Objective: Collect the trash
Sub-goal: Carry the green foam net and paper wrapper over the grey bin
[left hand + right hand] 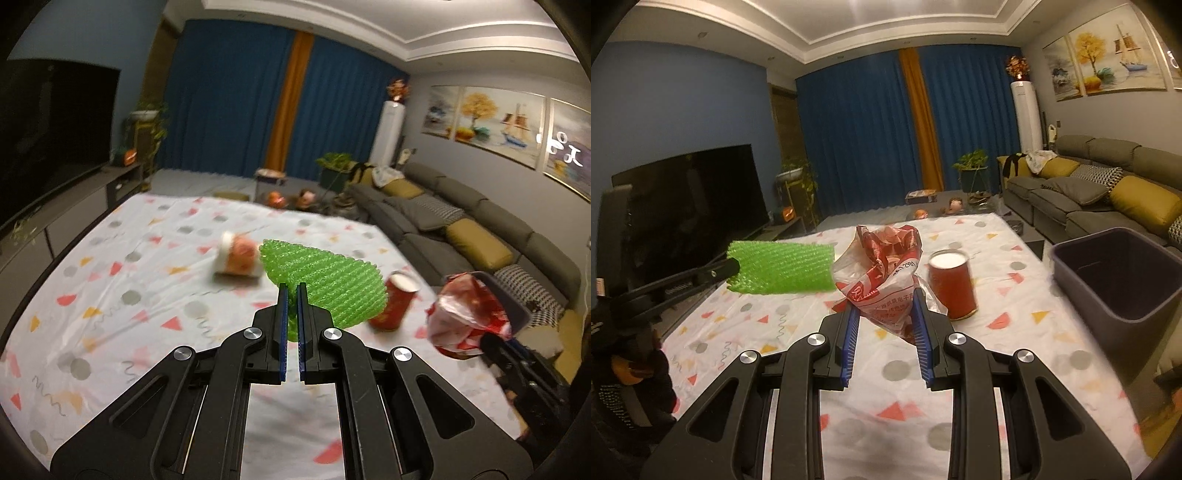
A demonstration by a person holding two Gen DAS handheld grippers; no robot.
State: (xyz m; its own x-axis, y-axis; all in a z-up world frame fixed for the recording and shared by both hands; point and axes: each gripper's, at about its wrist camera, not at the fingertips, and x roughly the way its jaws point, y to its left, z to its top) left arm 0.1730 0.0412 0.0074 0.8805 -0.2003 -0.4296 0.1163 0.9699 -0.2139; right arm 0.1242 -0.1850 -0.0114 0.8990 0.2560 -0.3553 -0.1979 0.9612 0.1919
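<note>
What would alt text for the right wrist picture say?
The right gripper clamps a crumpled red-and-white plastic bag above a patterned tablecloth. Beside it stand a red can and a dark bin.

Both grippers have black linkage arms, silver round pivot screws and blue ribbed jaws.

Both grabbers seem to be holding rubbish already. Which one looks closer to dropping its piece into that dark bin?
Probably the right gripper. It holds the red and white plastic bag, and the dark bin sits open just to its right. The left gripper, clamped on the green foam net, is farther from the bin.
</note>
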